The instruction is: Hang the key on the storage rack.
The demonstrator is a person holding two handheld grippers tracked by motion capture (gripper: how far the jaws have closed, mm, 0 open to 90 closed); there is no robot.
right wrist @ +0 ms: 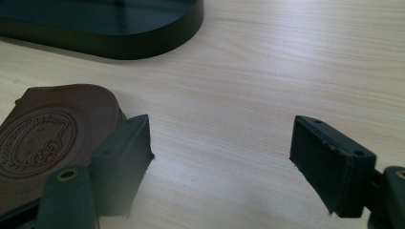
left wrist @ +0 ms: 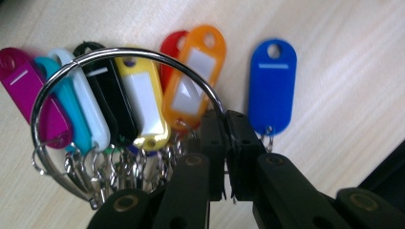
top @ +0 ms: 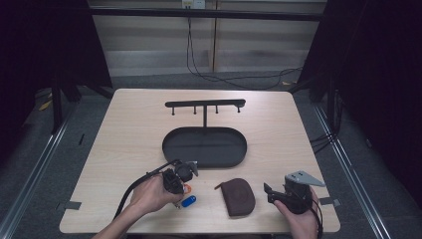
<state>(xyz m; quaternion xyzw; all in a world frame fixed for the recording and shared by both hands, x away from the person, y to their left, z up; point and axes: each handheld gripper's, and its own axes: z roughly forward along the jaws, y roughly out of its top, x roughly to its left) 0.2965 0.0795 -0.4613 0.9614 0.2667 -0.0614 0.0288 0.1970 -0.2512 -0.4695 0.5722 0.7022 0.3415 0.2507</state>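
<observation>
The left gripper [left wrist: 228,143] has its jaws closed on the thin metal key ring [left wrist: 119,55], low over the near table [top: 129,124]. The right gripper [right wrist: 222,162] stands open beside a brown pouch [right wrist: 47,133]. The ring looks light, stiff and slippery; its coloured tags [left wrist: 138,95] will swing, so gripping the bare wire seems best.

In the high view, the left hand [top: 152,194] hides most of the key tags beside the blue tag [top: 188,201]; the brown pouch [right wrist: 45,138] runs off the right gripper view's left edge.
</observation>
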